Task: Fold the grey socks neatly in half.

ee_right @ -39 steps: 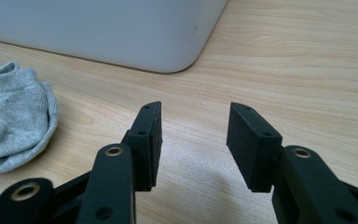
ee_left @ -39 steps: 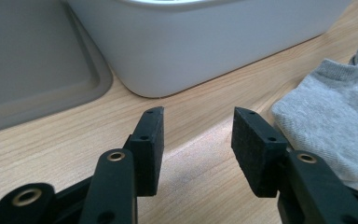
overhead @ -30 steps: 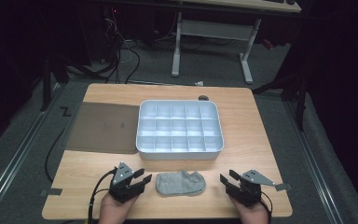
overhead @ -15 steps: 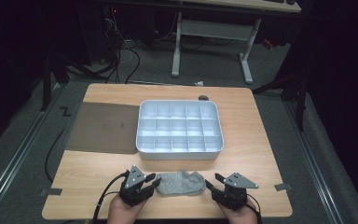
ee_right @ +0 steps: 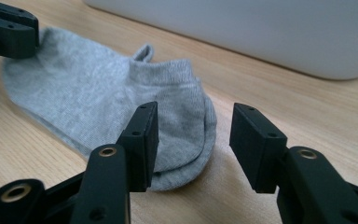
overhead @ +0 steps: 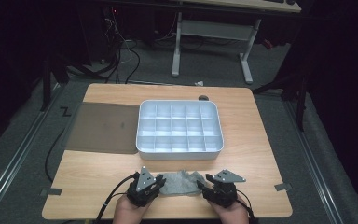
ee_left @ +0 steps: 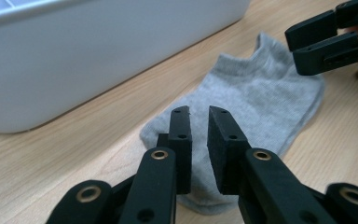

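The grey sock is approached at both ends: left gripper jaws just narrowed to a slit, nothing visibly pinched; right gripper jaws apart, closure needed next.

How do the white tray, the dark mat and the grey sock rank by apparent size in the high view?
1. White compartment tray, largest.
2. Dark mat, slightly smaller in outline; its right edge meets the tray, so this is close.
3. Grey sock, clearly smallest, though nearest the camera.
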A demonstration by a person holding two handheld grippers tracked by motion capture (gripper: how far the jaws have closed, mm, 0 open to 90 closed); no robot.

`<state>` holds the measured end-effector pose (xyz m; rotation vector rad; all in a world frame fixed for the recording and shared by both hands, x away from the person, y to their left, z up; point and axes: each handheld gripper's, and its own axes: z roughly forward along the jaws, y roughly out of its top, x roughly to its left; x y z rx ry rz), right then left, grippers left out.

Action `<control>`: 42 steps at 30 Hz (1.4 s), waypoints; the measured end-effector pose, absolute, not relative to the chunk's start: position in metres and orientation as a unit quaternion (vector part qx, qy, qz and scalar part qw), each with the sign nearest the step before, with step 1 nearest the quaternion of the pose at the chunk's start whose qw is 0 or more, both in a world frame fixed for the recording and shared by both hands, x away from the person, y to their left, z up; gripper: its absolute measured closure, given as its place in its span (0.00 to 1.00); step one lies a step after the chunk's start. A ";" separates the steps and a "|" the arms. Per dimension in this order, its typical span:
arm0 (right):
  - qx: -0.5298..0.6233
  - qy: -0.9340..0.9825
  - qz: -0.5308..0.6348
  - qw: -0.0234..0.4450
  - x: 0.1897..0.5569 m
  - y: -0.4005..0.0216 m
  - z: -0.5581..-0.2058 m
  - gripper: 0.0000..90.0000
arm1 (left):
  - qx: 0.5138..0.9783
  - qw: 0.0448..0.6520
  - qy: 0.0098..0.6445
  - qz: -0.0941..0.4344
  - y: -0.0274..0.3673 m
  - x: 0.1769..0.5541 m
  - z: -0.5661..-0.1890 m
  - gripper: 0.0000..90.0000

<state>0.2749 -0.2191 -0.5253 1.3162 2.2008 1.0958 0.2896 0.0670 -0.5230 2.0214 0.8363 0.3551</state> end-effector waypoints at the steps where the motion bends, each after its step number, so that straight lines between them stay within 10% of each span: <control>1: 0.467 0.779 0.382 0.172 0.275 -0.217 -0.527 0.57 | 0.819 0.439 0.340 0.144 0.069 0.290 -0.524 0.89; 24: 0.480 0.778 0.372 0.156 0.266 -0.227 -0.530 0.61 | 0.839 0.421 0.325 0.112 0.061 0.286 -0.533 0.90; 31: 0.470 0.783 0.383 0.142 0.262 -0.227 -0.530 0.91 | 0.840 0.422 0.324 0.108 0.062 0.287 -0.532 0.90; 42: 0.495 0.762 0.375 0.182 0.263 -0.248 -0.520 0.95 | 0.846 0.417 0.318 0.100 0.057 0.287 -0.534 0.92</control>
